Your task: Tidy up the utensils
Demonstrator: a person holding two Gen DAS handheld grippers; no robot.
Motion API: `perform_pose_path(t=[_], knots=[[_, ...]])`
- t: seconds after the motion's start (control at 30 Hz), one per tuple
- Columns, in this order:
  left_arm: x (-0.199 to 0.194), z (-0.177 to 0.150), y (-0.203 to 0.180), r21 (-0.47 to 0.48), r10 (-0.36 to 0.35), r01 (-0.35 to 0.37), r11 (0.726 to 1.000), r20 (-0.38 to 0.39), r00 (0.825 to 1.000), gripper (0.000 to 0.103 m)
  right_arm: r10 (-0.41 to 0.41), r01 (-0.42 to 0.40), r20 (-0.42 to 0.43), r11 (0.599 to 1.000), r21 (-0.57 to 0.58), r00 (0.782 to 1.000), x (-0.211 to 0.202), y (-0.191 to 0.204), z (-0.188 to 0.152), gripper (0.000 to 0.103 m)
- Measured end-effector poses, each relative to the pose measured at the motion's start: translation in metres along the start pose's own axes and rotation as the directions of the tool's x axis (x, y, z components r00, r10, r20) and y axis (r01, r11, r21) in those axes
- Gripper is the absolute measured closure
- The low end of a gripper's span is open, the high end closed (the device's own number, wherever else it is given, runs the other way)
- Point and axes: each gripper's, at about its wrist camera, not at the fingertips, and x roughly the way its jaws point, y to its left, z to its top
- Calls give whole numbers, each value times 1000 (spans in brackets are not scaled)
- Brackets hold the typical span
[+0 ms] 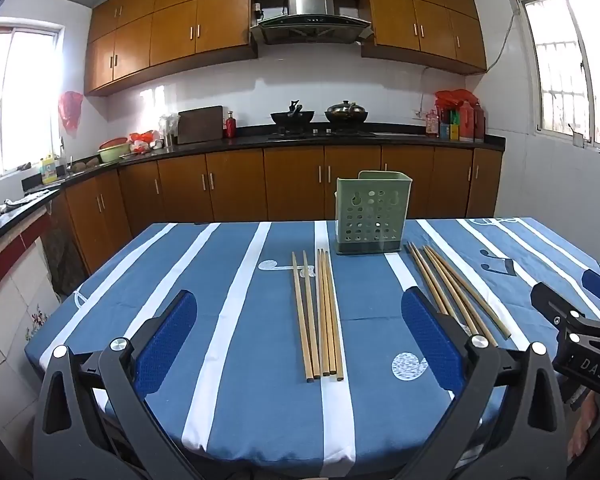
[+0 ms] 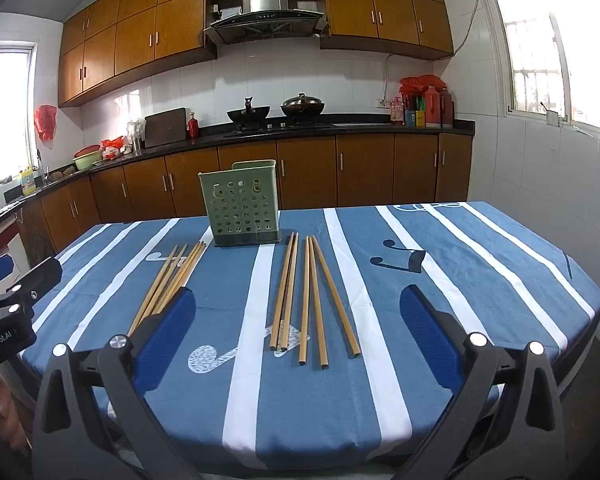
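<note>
A green perforated utensil holder point(image 1: 373, 213) stands upright at the far side of the blue striped table; it also shows in the right wrist view point(image 2: 242, 207). Two bunches of wooden chopsticks lie flat in front of it. The left bunch point(image 1: 319, 316) lies between my left gripper's fingers and shows in the right wrist view point(image 2: 168, 284). The right bunch point(image 2: 308, 300) lies between my right gripper's fingers and shows in the left wrist view point(image 1: 456, 292). My left gripper point(image 1: 300, 308) is open and empty above the table's near edge. My right gripper point(image 2: 300, 308) is open and empty too.
The tablecloth point(image 1: 228, 280) covers the whole table point(image 2: 480, 264). Behind it runs a kitchen counter point(image 1: 300, 140) with woks, bottles and a cutting board. The right gripper's body point(image 1: 572, 320) shows at the left view's right edge, and the left gripper's body point(image 2: 16, 296) at the right view's left edge.
</note>
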Motion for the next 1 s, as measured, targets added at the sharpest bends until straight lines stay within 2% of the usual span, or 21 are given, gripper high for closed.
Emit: perform_pose_path(t=[1.0], knots=[[-1,-3,4,-2,-2,2,1000,1,1000,2,-1,1,3,1000,0,1000,0,0,0,4]])
